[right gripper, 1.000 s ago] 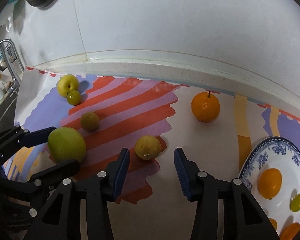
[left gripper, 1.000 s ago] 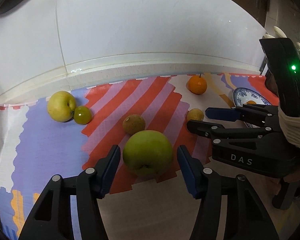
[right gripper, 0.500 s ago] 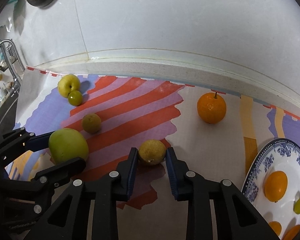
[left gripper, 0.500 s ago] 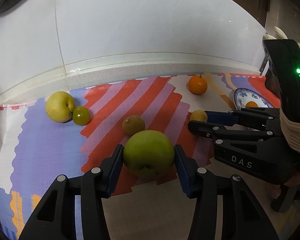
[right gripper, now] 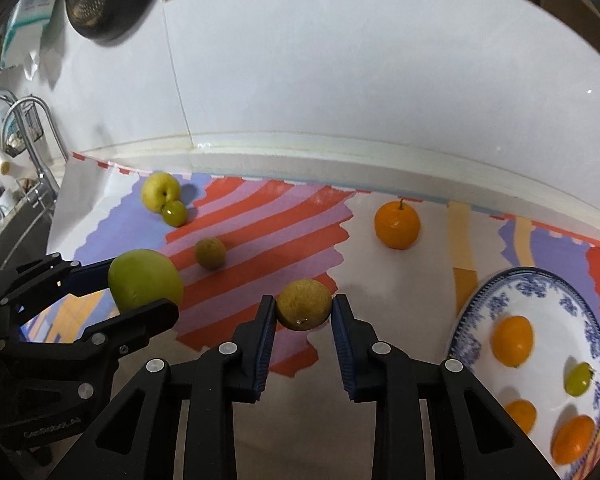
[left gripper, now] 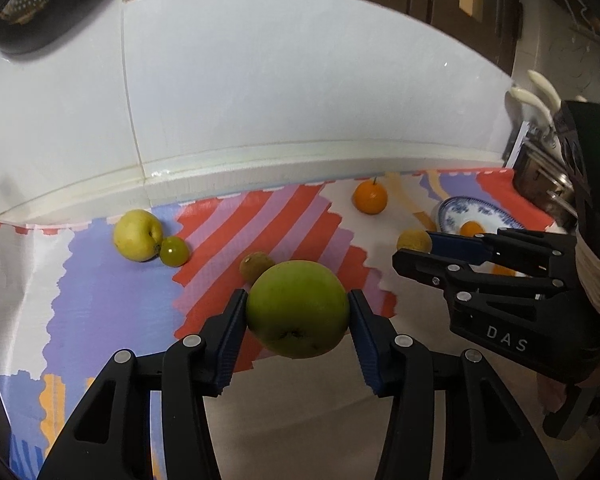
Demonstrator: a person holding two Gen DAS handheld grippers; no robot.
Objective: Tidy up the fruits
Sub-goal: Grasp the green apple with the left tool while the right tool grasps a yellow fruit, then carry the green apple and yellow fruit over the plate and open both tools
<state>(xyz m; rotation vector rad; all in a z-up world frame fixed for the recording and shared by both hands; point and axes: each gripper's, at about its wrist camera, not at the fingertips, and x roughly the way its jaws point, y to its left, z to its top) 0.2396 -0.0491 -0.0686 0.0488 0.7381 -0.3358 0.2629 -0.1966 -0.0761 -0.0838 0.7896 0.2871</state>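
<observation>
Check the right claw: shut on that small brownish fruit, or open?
Shut: right claw pads press both sides of the small brownish fruit.

In the right wrist view the mat lies before the wall. The plate, at 4 o'clock, holds five fruits. The orange sits at 1 o'clock. Two touching fruits lie at 10 o'clock, the sink beyond them.
</observation>
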